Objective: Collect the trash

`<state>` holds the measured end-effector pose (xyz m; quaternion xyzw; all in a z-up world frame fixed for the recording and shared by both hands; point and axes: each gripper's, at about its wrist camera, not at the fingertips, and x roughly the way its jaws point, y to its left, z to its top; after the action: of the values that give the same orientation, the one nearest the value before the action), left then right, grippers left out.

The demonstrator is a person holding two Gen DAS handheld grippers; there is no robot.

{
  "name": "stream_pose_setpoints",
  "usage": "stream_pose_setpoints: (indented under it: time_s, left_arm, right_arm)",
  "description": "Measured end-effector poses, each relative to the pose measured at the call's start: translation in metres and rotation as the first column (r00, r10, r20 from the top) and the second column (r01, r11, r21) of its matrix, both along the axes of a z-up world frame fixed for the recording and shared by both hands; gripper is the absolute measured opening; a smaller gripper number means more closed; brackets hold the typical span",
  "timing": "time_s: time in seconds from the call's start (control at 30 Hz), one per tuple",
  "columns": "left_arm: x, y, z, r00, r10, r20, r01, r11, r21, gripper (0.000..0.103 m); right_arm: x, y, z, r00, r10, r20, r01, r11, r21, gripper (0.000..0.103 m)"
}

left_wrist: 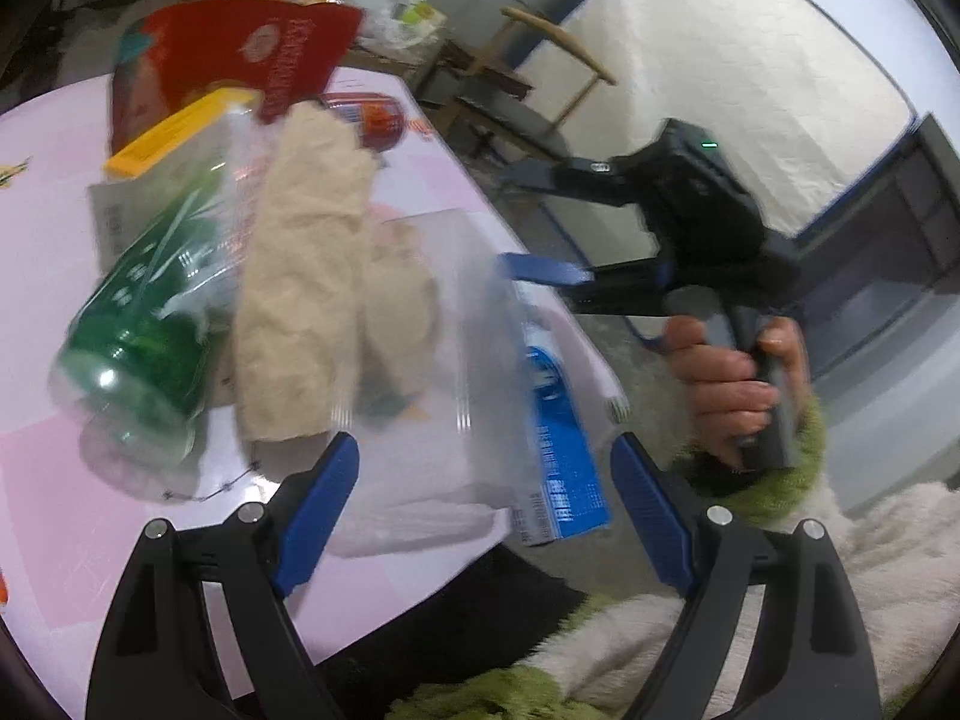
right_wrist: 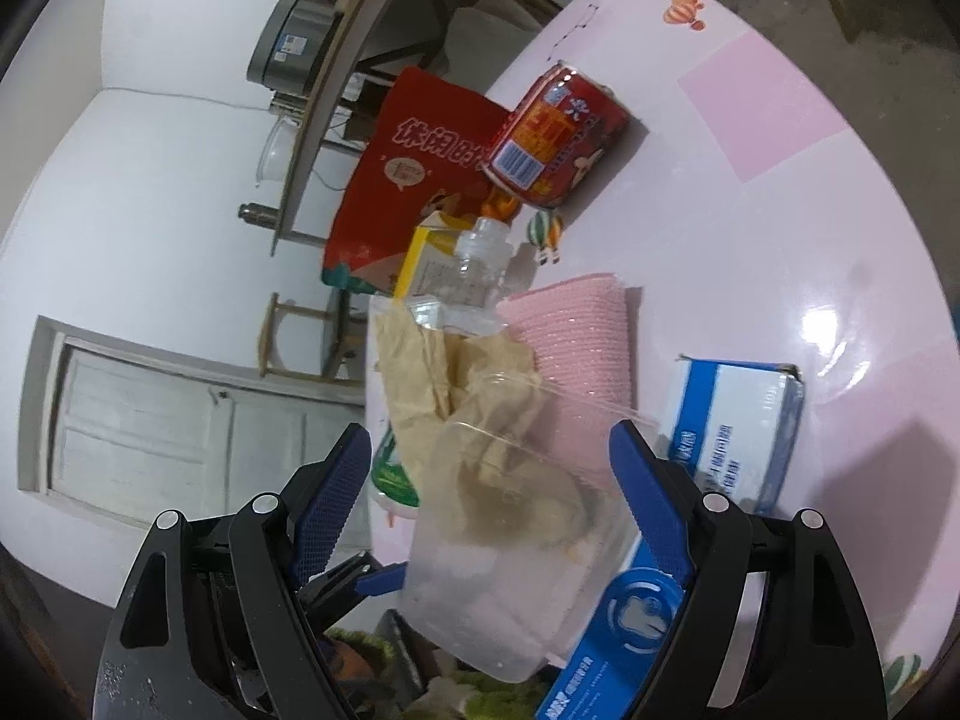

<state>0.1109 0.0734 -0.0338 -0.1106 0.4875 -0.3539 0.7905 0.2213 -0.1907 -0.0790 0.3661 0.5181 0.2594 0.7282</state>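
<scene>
On the pink table (right_wrist: 780, 228) lies a heap of trash: a clear plastic container (right_wrist: 510, 570) holding crumpled brown paper (right_wrist: 468, 396), a green-labelled clear bottle (left_wrist: 150, 312) on its side, a red can (right_wrist: 555, 138) tipped over, a red snack bag (right_wrist: 414, 168), a small yellow box (right_wrist: 423, 261), a stack of pink cloth (right_wrist: 576, 348) and 2 blue-and-white boxes, one lying flat on the table (right_wrist: 744, 420) and one (right_wrist: 600, 654) at the near edge. The left gripper (left_wrist: 485, 516) stands wide, its blue pads clear of the container's near end and holding nothing. The right gripper (right_wrist: 492, 498) is also wide, straddling the container without visibly pressing it. The bag and can carry Chinese lettering, too distorted to read; the can shows a barcode.
</scene>
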Motion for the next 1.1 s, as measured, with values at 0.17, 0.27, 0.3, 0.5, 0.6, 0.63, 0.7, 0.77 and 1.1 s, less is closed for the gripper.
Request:
stream_pose_setpoints:
  time_s: [0.17, 0.27, 0.3, 0.5, 0.6, 0.63, 0.7, 0.77, 1.1]
  left_arm:
    - [0.002, -0.001, -0.01, 0.998, 0.07, 0.008, -0.07, 0.996, 0.062, 0.084]
    - [0.007, -0.005, -0.017, 0.996, 0.091, 0.003, -0.091, 0.991, 0.102, 0.084]
    - [0.008, -0.006, -0.019, 0.995, 0.101, 0.005, -0.101, 0.988, 0.12, 0.084]
    - [0.01, -0.01, -0.022, 0.995, 0.095, -0.003, -0.094, 0.987, 0.131, 0.084]
    - [0.005, -0.018, -0.024, 0.997, 0.08, 0.017, -0.082, 0.984, 0.158, 0.084]
    - [0.002, -0.02, -0.024, 0.997, 0.076, 0.026, -0.079, 0.983, 0.167, 0.084]
    - [-0.002, -0.025, -0.022, 0.997, 0.06, 0.048, -0.068, 0.982, 0.179, 0.084]
    - [-0.007, -0.03, -0.02, 0.997, 0.045, 0.063, -0.056, 0.982, 0.181, 0.084]
    - [-0.021, -0.046, -0.019, 0.995, -0.013, 0.103, -0.005, 0.985, 0.17, 0.084]
  right_arm:
    - [-0.02, -0.012, 0.009, 0.996, -0.057, 0.063, 0.064, 0.991, -0.12, 0.079]
    - [-0.034, -0.022, 0.004, 0.992, -0.105, 0.07, 0.118, 0.969, -0.218, 0.082]
    - [-0.039, -0.027, 0.0, 0.991, -0.118, 0.056, 0.128, 0.962, -0.242, 0.082]
    - [-0.052, -0.038, -0.027, 0.984, -0.177, -0.026, 0.159, 0.933, -0.324, 0.082]
    - [-0.049, -0.03, -0.029, 0.987, -0.159, -0.019, 0.141, 0.921, -0.364, 0.082]
    - [-0.048, -0.025, -0.028, 0.989, -0.149, -0.011, 0.133, 0.913, -0.386, 0.082]
    - [-0.046, -0.018, -0.028, 0.991, -0.135, -0.002, 0.12, 0.892, -0.436, 0.082]
    - [-0.044, -0.012, -0.028, 0.992, -0.125, 0.004, 0.112, 0.871, -0.478, 0.08]
    - [-0.051, -0.012, -0.028, 0.992, -0.124, 0.019, 0.115, 0.84, -0.53, 0.062]
